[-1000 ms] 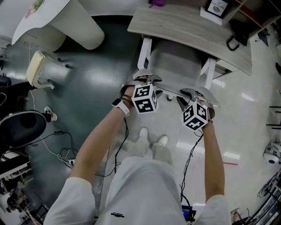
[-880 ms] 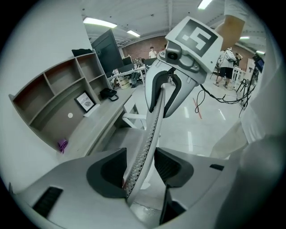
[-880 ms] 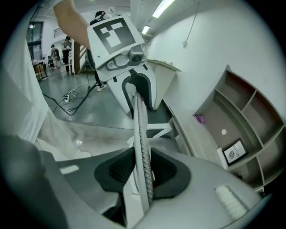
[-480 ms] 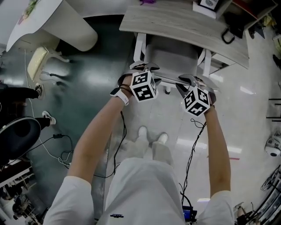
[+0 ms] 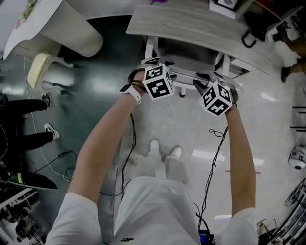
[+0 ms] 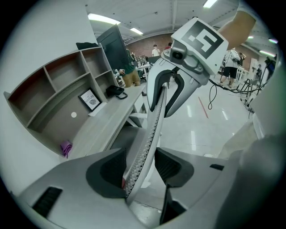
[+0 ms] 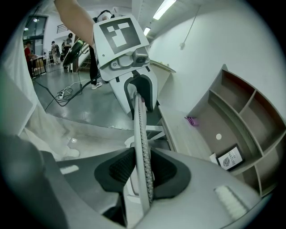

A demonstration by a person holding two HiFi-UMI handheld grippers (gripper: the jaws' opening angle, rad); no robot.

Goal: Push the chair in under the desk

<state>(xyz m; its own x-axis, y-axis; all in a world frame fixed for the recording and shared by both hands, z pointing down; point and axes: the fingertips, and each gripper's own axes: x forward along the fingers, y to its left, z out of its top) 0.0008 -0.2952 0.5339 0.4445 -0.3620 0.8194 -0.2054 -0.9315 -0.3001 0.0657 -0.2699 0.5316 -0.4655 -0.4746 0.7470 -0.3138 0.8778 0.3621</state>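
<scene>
The grey chair's thin mesh backrest [image 5: 184,76] runs between my two grippers, and its seat [image 5: 186,51] sits mostly beneath the pale wooden desk [image 5: 201,26]. My left gripper [image 5: 155,67] straddles the backrest's left end. In the left gripper view the backrest [image 6: 152,129] leans on one pad of the left gripper [image 6: 140,167], with a slim gap at the other pad. My right gripper [image 5: 217,81] holds the right end. In the right gripper view the pads of the right gripper [image 7: 143,172] press both sides of the backrest [image 7: 139,129].
A framed card [image 5: 224,5] and a black item [image 5: 253,38] rest on the desk, and a purple cloth [image 6: 66,147] lies by the shelf unit [image 6: 58,89]. A white curved table [image 5: 57,24] stands far left. A person's legs [image 5: 24,139] and floor cables [image 5: 52,160] are at left.
Both grippers and the chair have moved forward toward the desk, and more of the seat is now beneath it. A person's legs have come into view at the left.
</scene>
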